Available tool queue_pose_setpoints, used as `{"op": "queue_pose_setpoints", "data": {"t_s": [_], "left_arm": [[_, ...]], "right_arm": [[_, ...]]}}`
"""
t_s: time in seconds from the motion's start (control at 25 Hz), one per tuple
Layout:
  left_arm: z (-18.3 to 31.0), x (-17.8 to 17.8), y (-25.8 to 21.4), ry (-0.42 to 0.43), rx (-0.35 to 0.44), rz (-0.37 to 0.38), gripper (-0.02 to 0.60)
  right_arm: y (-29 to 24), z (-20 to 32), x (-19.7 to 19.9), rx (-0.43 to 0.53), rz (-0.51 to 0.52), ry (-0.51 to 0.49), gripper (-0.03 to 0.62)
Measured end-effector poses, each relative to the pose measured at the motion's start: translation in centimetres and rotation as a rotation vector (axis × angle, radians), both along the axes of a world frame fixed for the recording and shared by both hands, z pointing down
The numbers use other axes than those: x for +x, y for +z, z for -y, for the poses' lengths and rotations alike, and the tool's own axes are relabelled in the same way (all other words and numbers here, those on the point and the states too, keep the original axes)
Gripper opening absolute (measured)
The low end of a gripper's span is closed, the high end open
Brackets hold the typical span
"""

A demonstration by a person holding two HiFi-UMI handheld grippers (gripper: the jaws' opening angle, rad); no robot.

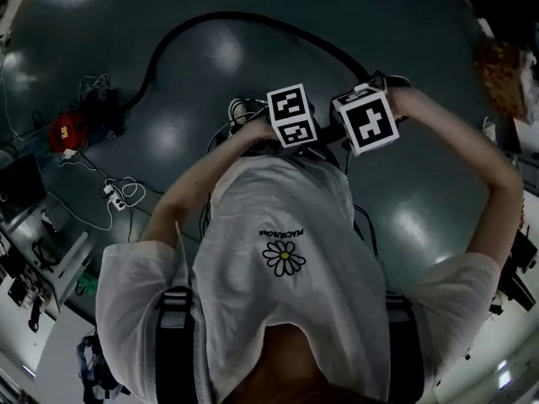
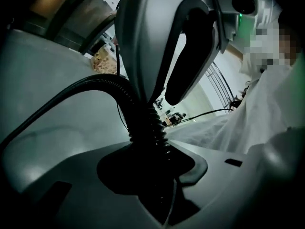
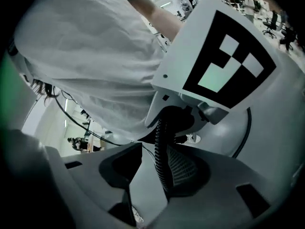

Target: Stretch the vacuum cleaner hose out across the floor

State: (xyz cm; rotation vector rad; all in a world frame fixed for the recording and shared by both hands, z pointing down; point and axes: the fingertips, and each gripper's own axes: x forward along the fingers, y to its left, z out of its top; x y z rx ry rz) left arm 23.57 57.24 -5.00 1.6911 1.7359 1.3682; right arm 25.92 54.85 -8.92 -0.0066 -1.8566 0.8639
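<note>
Far left of the head view, a red object sat on the dark glossy floor among loose white cables. From near there the black ribbed vacuum cleaner hose swept up across the floor in a wide arc through the upper middle of the frame. It then dropped to the two grippers held close together at centre top.

The left gripper had its grey jaws clamped on the hose. In its own view the ribbed tube rose from between them at lower centre, then bent away towards the left edge. In the head view its white marker cube sat just beside the right gripper's cube.

The right gripper gripped the same hose. The tube ran up from between its jaws, against the mesh-textured pad on the right, to the left gripper's body close above.

Below both, the person's white T-shirt with its daisy print filled the lower frame.
</note>
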Motion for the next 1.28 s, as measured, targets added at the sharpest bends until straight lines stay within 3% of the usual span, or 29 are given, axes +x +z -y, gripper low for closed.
{"op": "queue_pose_setpoints", "data": {"t_s": [0.12, 0.24, 0.56, 0.72, 1.0, 1.12, 1.28], "left_arm": [[0.0, 1.7, 1.2, -0.08, 0.031, 0.015, 0.169], [0.6, 2.1, 2.2, -0.1, 0.064, -0.016, 0.16], [-0.8, 2.9, 2.3, -0.136, 0.07, -0.074, 0.156], [-1.0, 2.3, 2.6, -0.179, 0.053, -0.088, 0.155], [-0.5, 2.6, 2.7, -0.201, 0.04, -0.154, 0.155], [0.4, 3.2, 2.9, -0.228, 0.048, -0.215, 0.155], [2.8, 3.2, 2.9, -0.256, 0.074, -0.242, 0.155]], "right_arm": [[1.0, 0.6, 1.9, 0.0, 0.027, -0.083, 0.173], [1.9, 1.6, 3.6, 0.0, -0.005, -0.131, 0.173], [5.5, -1.4, 1.9, -0.335, 0.1, -0.177, 0.175], [6.4, -2.4, -0.1, -0.468, 0.179, -0.14, 0.173], [6.5, -2.1, 0.0, -0.399, 0.181, -0.073, 0.173], [6.5, -1.5, 0.6, -0.378, 0.178, -0.017, 0.173], [6.5, 0.7, 0.5, -0.35, 0.208, 0.053, 0.173]]}}
